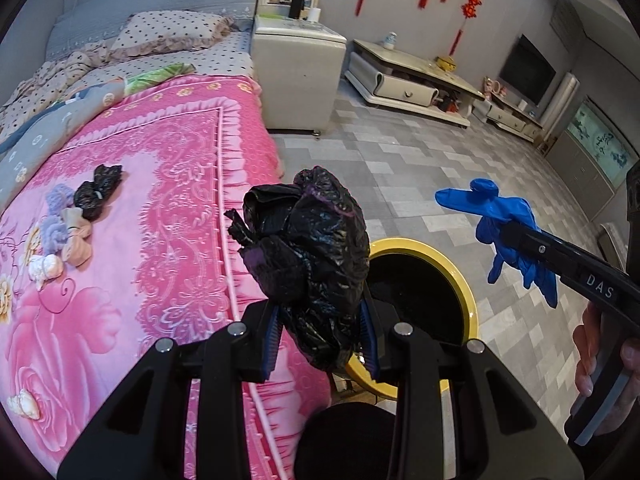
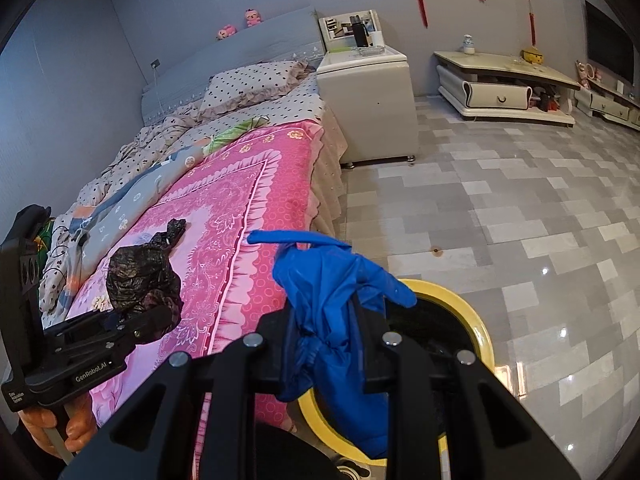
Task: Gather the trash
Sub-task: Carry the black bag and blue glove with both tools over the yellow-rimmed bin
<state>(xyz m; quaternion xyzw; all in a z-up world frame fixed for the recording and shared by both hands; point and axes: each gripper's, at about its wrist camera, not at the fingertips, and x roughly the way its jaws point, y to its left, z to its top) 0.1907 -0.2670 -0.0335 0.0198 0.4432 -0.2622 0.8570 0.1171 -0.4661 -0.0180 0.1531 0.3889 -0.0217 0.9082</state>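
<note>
- Two pieces of trash are held up near the yellow bin (image 1: 466, 280), likely ready for dropping in.
- Left gripper (image 1: 320, 344) is clamped on a crumpled black bag (image 1: 312, 248), partly over the bin's bed-side rim.
- Right gripper (image 2: 332, 344) pinches a blue glove (image 2: 332, 300) nearly closed, over the bin's mouth.
- Another black bag (image 1: 98, 192) lies on the bed, well away from the bin.
- Grippers hide the bin's near rim; its dark inside is unreadable.

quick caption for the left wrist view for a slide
Left gripper holds a crumpled black bag beside the yellow-rimmed bin; right gripper carries a blue glove.
</note>
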